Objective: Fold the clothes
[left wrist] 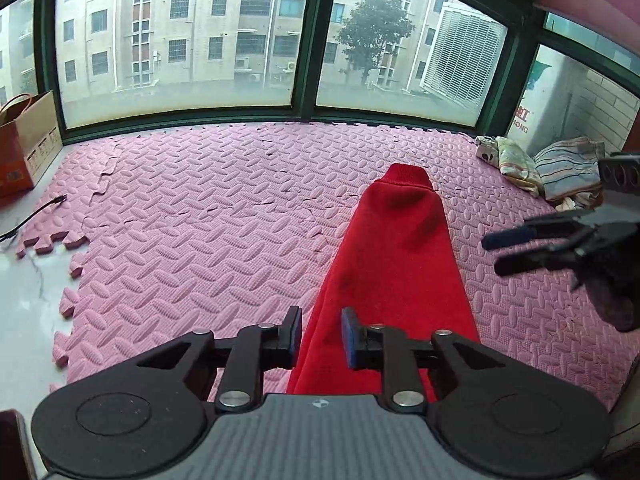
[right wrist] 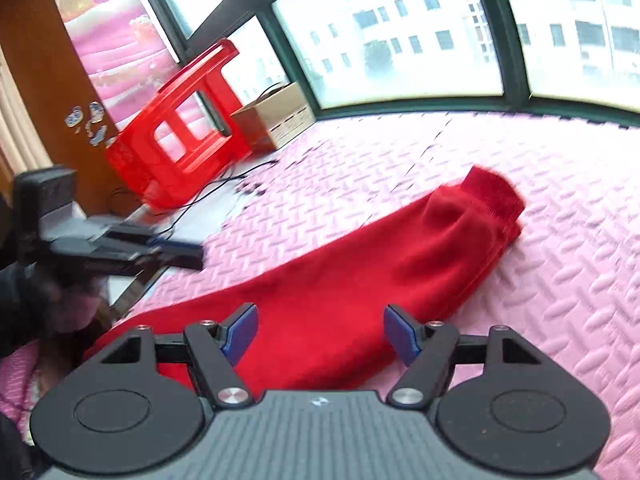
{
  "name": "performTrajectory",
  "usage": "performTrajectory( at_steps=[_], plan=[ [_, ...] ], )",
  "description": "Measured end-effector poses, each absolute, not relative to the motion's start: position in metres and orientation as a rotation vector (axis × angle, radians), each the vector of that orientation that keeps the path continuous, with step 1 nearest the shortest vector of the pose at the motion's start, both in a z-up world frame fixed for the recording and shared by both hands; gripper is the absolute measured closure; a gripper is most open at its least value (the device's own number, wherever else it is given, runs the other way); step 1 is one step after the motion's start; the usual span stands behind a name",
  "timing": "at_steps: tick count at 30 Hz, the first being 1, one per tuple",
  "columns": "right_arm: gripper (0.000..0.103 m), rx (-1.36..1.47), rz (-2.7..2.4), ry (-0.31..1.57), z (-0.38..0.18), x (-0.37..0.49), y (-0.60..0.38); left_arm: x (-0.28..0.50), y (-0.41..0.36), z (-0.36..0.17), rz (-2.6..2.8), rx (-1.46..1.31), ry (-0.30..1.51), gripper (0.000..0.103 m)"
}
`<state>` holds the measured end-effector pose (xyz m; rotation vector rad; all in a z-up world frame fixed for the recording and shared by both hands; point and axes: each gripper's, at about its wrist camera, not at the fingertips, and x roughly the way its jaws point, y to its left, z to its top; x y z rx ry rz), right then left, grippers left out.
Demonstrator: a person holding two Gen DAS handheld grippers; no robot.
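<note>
In the left wrist view your left tool stands narrowly parted and empty over the near end of the red garment, a long, soft, limp knit on the pink foam mat. In the right wrist view your right tool gapes wide and empty above the garment; I'd pinch the thicker ribbed cuff at the garment's far end, since the loose body will likely sag.

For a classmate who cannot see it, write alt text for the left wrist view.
A long red garment with a ribbed cuff lies stretched across pink foam mats, its near end between the left tool's open blue pads. The right tool hovers at the right edge, near a pile of folded clothes under large windows.
</note>
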<state>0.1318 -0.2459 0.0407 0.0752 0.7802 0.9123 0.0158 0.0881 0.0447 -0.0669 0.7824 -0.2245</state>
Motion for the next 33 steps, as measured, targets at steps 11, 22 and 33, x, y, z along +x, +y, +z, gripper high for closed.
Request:
performTrajectory(
  at_steps=[11, 22, 33],
  plan=[
    [0.037, 0.026, 0.791, 0.810, 0.010, 0.209, -0.189, -0.090, 0.134, 0.044, -0.060, -0.205, 0.843, 0.051],
    [0.038, 0.043, 0.748, 0.797, 0.009, 0.226, -0.174, -0.138, 0.147, 0.031, -0.069, -0.176, 0.902, 0.048],
    [0.038, -0.029, 0.749, 0.799, 0.018, 0.208, -0.154, -0.156, 0.130, 0.010, -0.167, -0.118, 0.919, 0.048]
  ],
)
